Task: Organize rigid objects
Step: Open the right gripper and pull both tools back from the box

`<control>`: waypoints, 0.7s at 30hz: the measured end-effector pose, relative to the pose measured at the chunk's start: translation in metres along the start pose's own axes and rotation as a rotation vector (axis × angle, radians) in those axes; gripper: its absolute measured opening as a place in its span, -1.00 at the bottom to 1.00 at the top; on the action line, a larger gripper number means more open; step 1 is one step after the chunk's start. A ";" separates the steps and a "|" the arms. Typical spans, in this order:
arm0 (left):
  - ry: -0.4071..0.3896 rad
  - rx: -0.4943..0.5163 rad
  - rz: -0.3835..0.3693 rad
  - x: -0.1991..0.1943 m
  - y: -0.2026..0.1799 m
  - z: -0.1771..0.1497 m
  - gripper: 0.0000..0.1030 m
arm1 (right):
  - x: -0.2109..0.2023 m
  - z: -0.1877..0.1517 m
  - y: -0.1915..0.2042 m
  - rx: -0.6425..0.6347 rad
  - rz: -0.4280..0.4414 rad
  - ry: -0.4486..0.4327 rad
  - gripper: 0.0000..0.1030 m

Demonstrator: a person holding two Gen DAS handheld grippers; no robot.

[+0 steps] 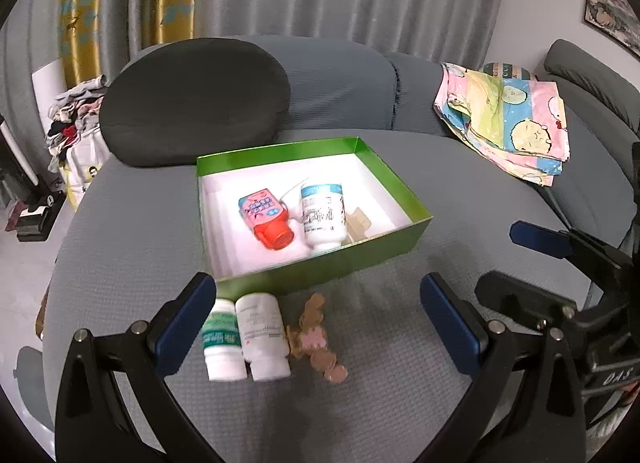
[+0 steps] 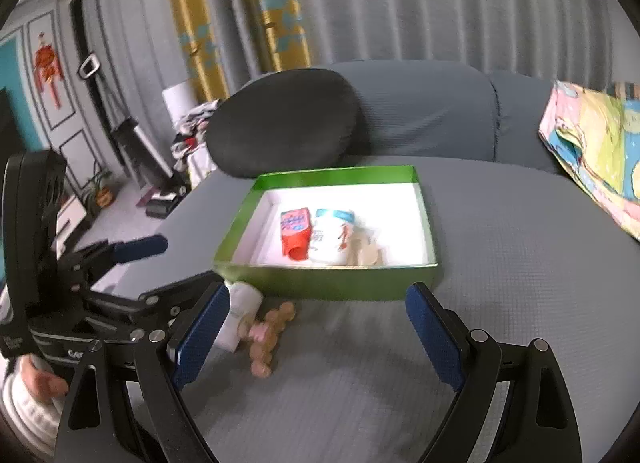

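I see the left gripper (image 1: pixel 316 319) spread wide, pinching nothing | right gripper (image 2: pixel 318 327) also spread and empty | green box (image 1: pixel 340 259) at frame centre on the grey sofa seat (image 1: pixel 460 223), holding a red bottle (image 1: pixel 266 219) and a white bottle (image 1: pixel 322 215) | two white bottles (image 1: pixel 246 337) and a tan toy (image 1: pixel 314 339) lie lower centre, just before the box.
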State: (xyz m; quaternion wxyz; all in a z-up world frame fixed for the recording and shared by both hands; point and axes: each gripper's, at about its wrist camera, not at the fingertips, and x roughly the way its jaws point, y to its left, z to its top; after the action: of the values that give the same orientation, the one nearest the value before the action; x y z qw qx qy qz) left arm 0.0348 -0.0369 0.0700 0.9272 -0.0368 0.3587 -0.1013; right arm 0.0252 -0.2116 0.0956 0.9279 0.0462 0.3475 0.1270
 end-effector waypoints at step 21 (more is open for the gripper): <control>0.058 -0.115 0.001 -0.018 0.022 -0.042 0.97 | 0.001 -0.042 0.022 -0.048 0.022 0.076 0.76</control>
State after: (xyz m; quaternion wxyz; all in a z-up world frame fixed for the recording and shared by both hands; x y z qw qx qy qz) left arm -0.0028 -0.0113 0.0475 0.9127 -0.0871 0.3908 -0.0811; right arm -0.0061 -0.1900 0.0665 0.9134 0.0230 0.3788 0.1472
